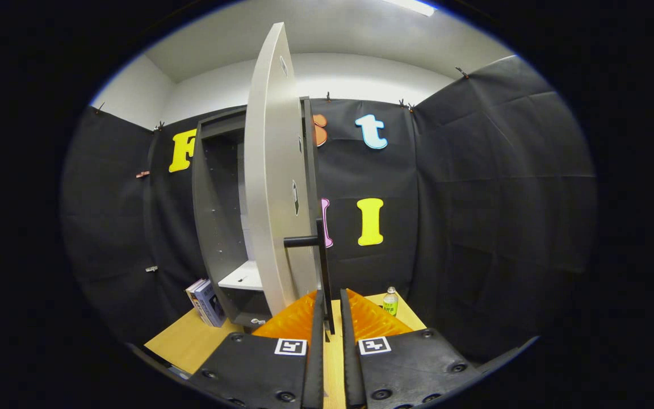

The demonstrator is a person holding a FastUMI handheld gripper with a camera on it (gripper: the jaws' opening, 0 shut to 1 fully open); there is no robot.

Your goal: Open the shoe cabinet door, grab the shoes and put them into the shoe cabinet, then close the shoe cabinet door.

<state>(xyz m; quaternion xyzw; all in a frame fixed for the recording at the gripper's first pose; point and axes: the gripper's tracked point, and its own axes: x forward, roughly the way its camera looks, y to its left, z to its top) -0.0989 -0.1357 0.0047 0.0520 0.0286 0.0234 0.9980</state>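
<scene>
The dark grey shoe cabinet [213,216] stands just ahead on the wooden table, its inside showing a white shelf [243,277]. Its pale door [273,170] is swung open toward me and I see it nearly edge-on. A black vertical bar handle [322,250] sticks out from the door on a short stub. My gripper [332,296] is shut on the lower end of this handle, which runs down into the narrow gap between the two fingers [369,318].
A few books [205,302] lean against the cabinet's left side on the wooden table [191,341]. A small bottle [390,301] stands beyond the right finger. Black cloth walls close in the booth on all sides.
</scene>
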